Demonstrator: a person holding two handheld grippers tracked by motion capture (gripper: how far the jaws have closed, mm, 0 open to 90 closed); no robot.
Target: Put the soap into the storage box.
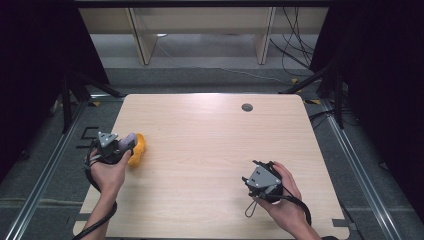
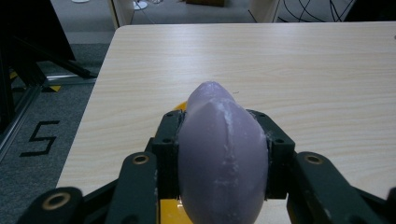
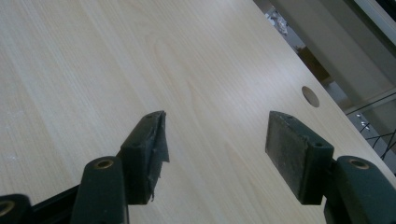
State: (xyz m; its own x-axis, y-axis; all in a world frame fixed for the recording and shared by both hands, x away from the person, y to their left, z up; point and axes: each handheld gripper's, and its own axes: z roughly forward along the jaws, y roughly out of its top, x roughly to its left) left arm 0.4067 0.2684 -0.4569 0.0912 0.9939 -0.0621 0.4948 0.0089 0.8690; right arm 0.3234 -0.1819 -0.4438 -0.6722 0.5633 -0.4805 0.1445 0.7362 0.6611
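My left gripper [image 1: 125,146] sits at the table's left edge, shut on a pale purple egg-shaped lump [image 2: 219,154] that bulges between its jaws. Under and beside it lies a yellow-orange object [image 1: 138,148], a sliver of which shows below the lump [image 2: 169,212]. In the high view the purple lump [image 1: 129,139] touches the yellow object's left side. My right gripper [image 1: 250,186] rests near the front right of the table, its jaws open over bare wood [image 3: 217,154] with nothing between them. The left pad [image 3: 148,154] has a torn, frayed edge.
The light wooden table [image 1: 210,150] has a round cable hole [image 1: 247,107] at the far right, seen too in the right gripper view [image 3: 310,96]. Black frame legs and floor rails flank the table. Cables lie on the floor at the back right.
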